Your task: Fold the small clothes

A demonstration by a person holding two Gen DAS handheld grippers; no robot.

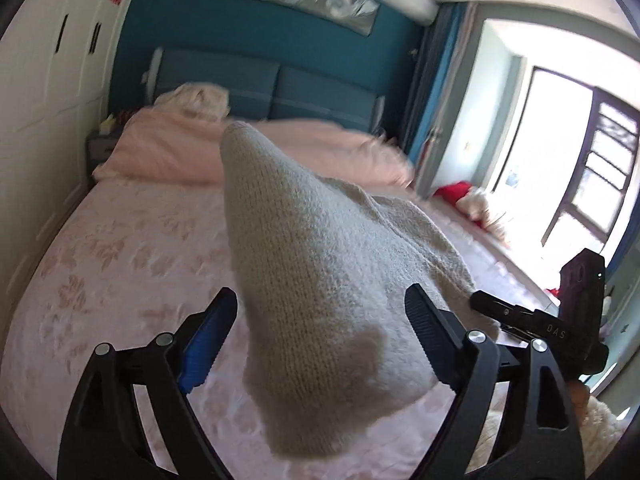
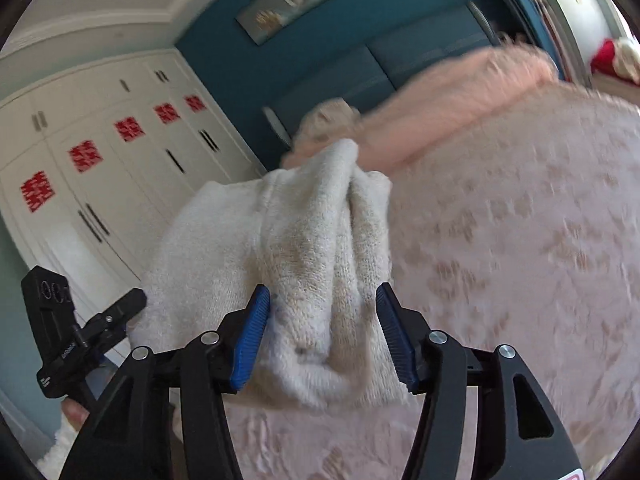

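Right gripper [image 2: 322, 320] clamping bunched cream knit garment [image 2: 312, 248], left gripper [image 1: 320, 316] spread wide around it, hanging over pink bedspread [image 1: 120, 248].

teal wall [image 1: 256, 28] (sunlit window [image 1: 560, 152])

The cream knit sweater [image 1: 320, 264] filled the space ahead of both grippers. Bare bedspread [image 1: 100, 264] lay open along the bed's left edge; a pink duvet [image 1: 168, 148] blocked its head.
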